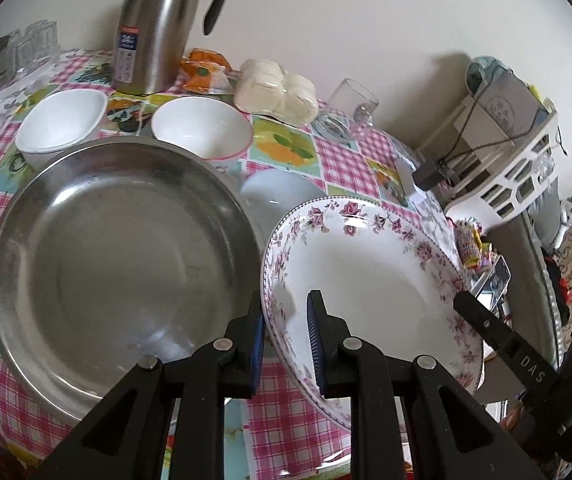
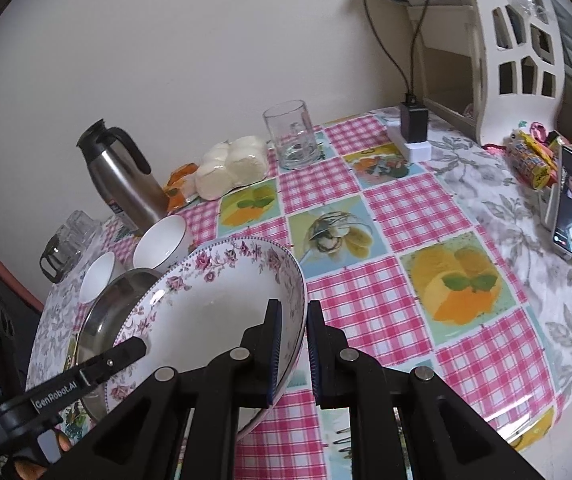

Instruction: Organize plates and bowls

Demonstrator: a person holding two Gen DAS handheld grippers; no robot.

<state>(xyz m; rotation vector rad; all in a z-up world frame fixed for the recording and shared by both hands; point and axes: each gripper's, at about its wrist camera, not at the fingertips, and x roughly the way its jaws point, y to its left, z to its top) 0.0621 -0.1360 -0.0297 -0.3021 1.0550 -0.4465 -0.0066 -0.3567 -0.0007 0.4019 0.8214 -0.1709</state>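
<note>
We have both tongs, left (image 1: 286, 340) and right (image 2: 293, 350), pinching opposite rims of the floral plate (image 1: 365, 280) raised beside the steel pan (image 1: 118, 256); uneven pull risks slipping it onto the desk (image 2: 425, 208).

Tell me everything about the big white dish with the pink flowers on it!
The white ceramic dish with pink roses is wide and deep, glossy, with a thin dotted blue line along its rim. It is empty. It is tilted and off the checked tablecloth, held at opposite edges: the left gripper pinches one side of the rim and the right gripper the other. Beside it sits the round steel pan; whether they touch is unclear.
</note>
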